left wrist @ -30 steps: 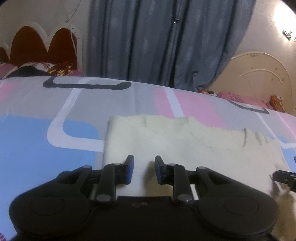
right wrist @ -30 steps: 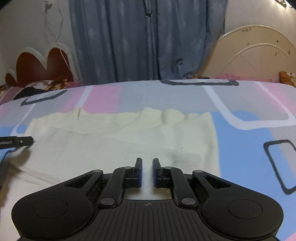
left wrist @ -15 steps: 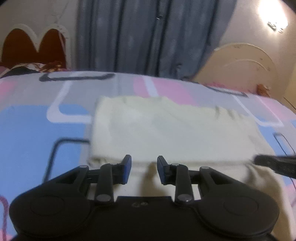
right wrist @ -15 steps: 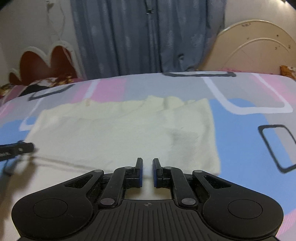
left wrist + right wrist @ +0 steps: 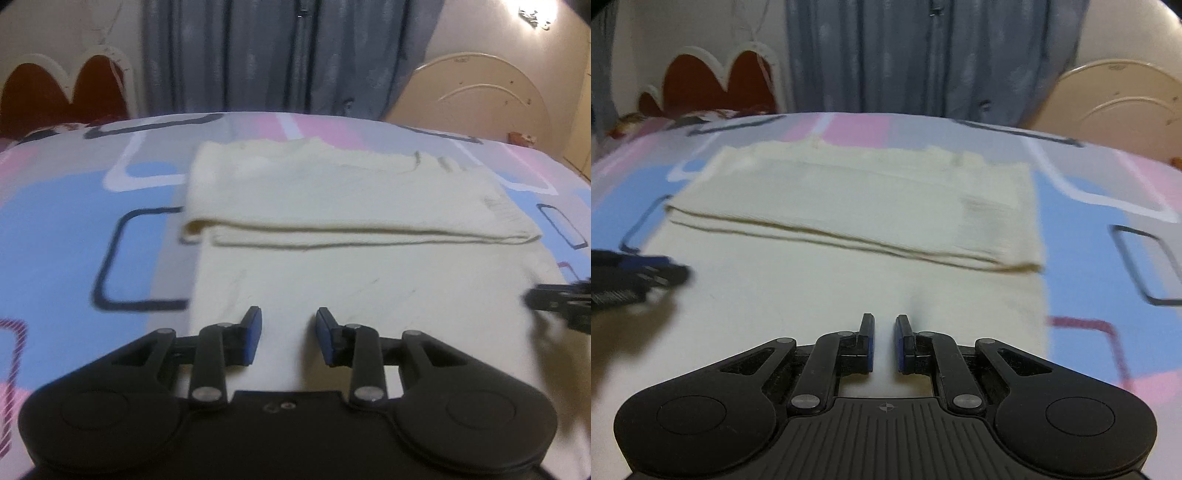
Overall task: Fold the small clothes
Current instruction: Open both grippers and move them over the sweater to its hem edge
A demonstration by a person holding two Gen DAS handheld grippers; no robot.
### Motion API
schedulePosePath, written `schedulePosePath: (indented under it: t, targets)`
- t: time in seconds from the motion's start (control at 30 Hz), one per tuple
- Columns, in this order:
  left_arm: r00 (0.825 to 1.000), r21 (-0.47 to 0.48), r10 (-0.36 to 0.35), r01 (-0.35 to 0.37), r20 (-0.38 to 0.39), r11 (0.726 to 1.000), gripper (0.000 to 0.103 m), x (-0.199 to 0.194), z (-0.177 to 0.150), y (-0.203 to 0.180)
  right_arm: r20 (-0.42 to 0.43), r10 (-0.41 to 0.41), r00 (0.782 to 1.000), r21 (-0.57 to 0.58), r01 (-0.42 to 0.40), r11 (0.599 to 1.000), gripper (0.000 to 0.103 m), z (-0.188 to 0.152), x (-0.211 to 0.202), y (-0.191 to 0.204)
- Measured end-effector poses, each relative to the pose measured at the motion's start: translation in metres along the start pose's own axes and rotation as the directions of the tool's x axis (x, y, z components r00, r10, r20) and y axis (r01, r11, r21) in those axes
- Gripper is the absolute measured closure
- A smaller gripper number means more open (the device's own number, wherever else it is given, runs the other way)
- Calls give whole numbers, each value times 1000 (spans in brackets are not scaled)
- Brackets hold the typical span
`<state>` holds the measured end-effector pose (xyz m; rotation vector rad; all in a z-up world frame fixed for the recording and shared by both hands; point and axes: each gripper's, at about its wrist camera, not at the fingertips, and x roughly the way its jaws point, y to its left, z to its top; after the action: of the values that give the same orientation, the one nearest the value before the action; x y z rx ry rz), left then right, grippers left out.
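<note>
**A:** Blue-padded left gripper [image 5: 289, 334] – jaws opening, nothing between them, just bare cream garment [image 5: 332, 206] under the tips. Right gripper [image 5: 885, 341] pinched to a narrow slit; can't see any cloth caught in it.

**B:** Garment where?

**A:** Flat on the patterned bedsheet [image 5: 74, 221], far half doubled over the near half, fold edge [image 5: 849, 243] running across betw the grippers and the curtain [image 5: 277, 55].

**B:** Risks?

**A:** IMO two. Fold edge looks slack at the left corner, layers gaping – any drag from a fingertip pulling back could peel the top layer open. Also near layer pokes out wider than the folded part on the right, so next fold may come out skewed unless squared up first.

**B:** Vs 1 s ago?

**A:** Then no fold edge visible in front of either gripper, cloth filled the view right up to the tips. Now both sit further back, edge fully visible. Left jaws wider; right unchanged.
</note>
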<state>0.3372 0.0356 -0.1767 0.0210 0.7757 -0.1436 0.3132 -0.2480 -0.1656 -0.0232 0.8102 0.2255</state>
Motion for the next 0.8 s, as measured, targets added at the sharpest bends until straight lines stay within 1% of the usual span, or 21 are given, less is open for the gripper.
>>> schedulePosePath:
  t: [0.1,0.17,0.27,0.3,0.33,0.47,0.57,0.67,0.73,0.8]
  targets:
    - [1000,-15,27,-27,-13,1000,72,-9,-3,-3,-5,-23,1000,23,23,999,94,-9,-10,-7]
    - [999,-25,29,-29,-18,999,71,-19,-4,-8,-1,-12,1000,46,12,999,94,-11,-20,-10]
    - [1000,-18,23,-23,-2,1000,64,-36,-9,-20,22,71,997,77,-73,994,94,-18,-40,-4]
    - [1000,-12,25,-25,3,1000,59,-42,-12,-25,22,95,995,73,-96,993,94,-20,-45,1]
    - [1000,-11,26,-25,3,1000,57,-47,-16,-29,21,116,993,60,-117,991,94,-22,-50,8]
    - [1000,-10,19,-19,-16,1000,57,-64,-35,-43,7,204,979,18,-204,979,94,-33,-62,35]
    - [998,1,34,-34,-45,999,56,-71,-55,-47,-11,239,971,-9,-239,971,94,-45,-66,45]
    - [997,24,62,-61,-39,998,55,-79,-73,-45,-40,234,971,-34,-236,971,94,-59,-64,47]
    - [996,45,76,-75,-35,996,51,-85,-78,-42,-35,202,979,-48,-204,978,94,-67,-66,41]
    - [995,56,92,-90,-37,994,50,-92,-84,-36,-30,150,988,-52,-151,987,94,-73,-72,32]
